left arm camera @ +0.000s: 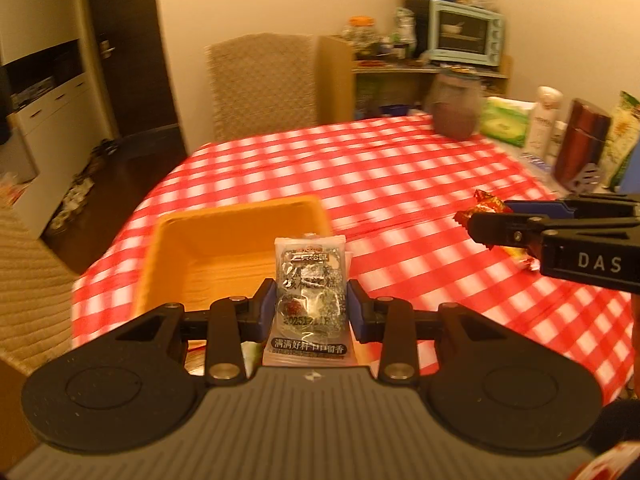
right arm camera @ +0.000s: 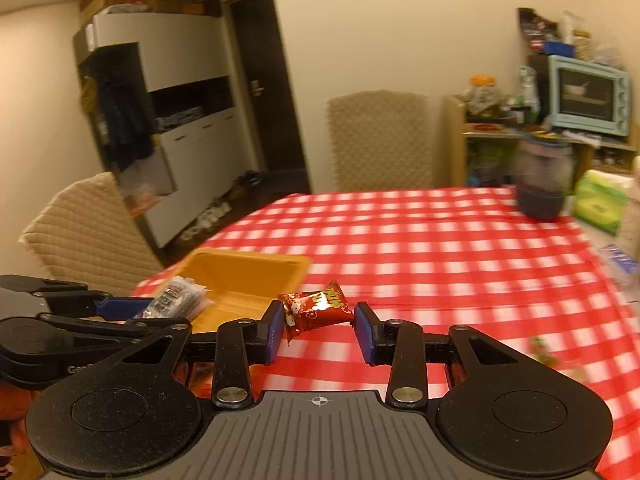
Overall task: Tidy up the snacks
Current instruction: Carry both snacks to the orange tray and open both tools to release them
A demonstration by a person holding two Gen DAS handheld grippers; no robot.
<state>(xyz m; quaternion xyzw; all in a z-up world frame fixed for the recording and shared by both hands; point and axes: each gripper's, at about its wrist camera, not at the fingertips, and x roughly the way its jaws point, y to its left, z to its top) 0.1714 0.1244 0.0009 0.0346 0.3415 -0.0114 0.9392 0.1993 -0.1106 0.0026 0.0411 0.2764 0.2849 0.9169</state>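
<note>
My left gripper point(left arm camera: 311, 300) is shut on a clear silver snack packet point(left arm camera: 310, 280) that stands upright between its blue pads, just in front of an empty orange tray point(left arm camera: 236, 216) on the red checked tablecloth. In the right wrist view, my right gripper point(right arm camera: 318, 316) is shut on a red wrapped snack point(right arm camera: 316, 308), held above the cloth to the right of the orange tray point(right arm camera: 248, 268). The left gripper point(right arm camera: 120, 306) with its silver packet point(right arm camera: 176, 300) shows at the left there. The right gripper point(left arm camera: 480, 224) with the red snack point(left arm camera: 486, 200) shows at the right of the left wrist view.
At the table's far right stand a dark jar point(left arm camera: 456, 108), a green tissue pack point(left arm camera: 504, 120), a white bottle point(left arm camera: 542, 120), a brown canister point(left arm camera: 580, 144) and a snack bag point(left arm camera: 622, 136). A padded chair point(left arm camera: 264, 80) stands behind the table, another chair point(right arm camera: 88, 228) at its left.
</note>
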